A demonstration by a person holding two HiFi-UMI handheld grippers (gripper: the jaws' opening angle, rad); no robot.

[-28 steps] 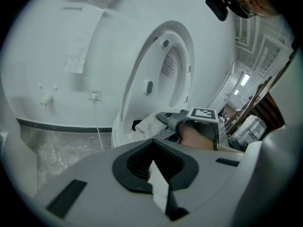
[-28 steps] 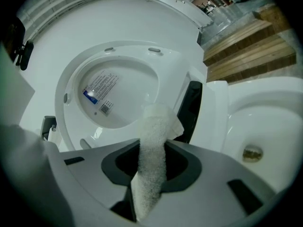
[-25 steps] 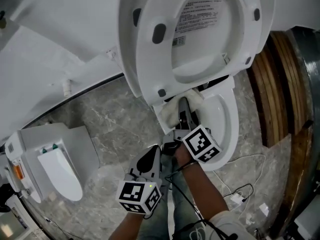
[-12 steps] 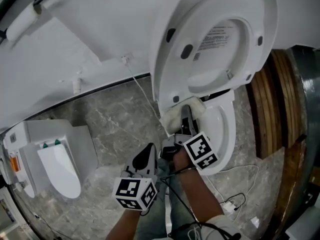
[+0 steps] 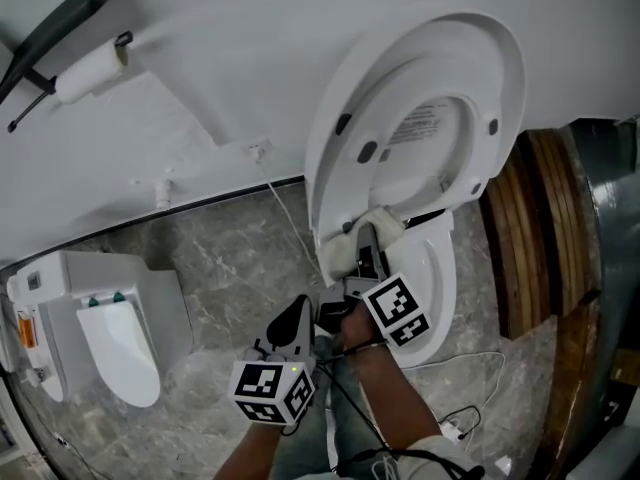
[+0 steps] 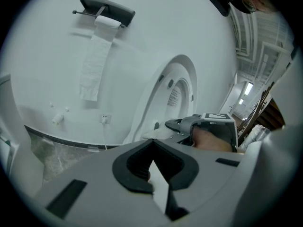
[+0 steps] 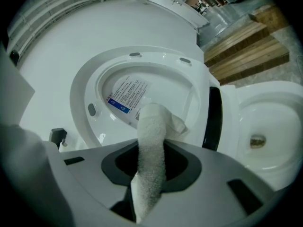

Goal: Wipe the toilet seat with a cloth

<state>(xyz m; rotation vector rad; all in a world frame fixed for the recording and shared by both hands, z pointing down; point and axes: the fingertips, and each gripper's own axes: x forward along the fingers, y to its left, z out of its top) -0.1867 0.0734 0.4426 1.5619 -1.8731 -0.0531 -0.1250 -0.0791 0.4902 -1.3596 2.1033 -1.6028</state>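
While the left tongs (image 5: 297,315) hang closed and empty just beside the person's right forearm (image 5: 400,388), the right tongs (image 7: 149,186) grip a white cloth (image 7: 151,141). The cloth's free end lies against the lower edge of the raised toilet seat (image 7: 85,93), above the open bowl (image 5: 440,268). Beyond, 1 paper roll (image 5: 90,68) hangs on the white wall, and a 2nd toilet (image 5: 110,338) stands on the marble floor at left.

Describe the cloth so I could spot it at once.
Start at the toilet whose seat stands raised against the white wall. At the seat's lower edge, the right gripper pinches a white cloth. It alone looks soft and fluffy amid smooth, hard surfaces.
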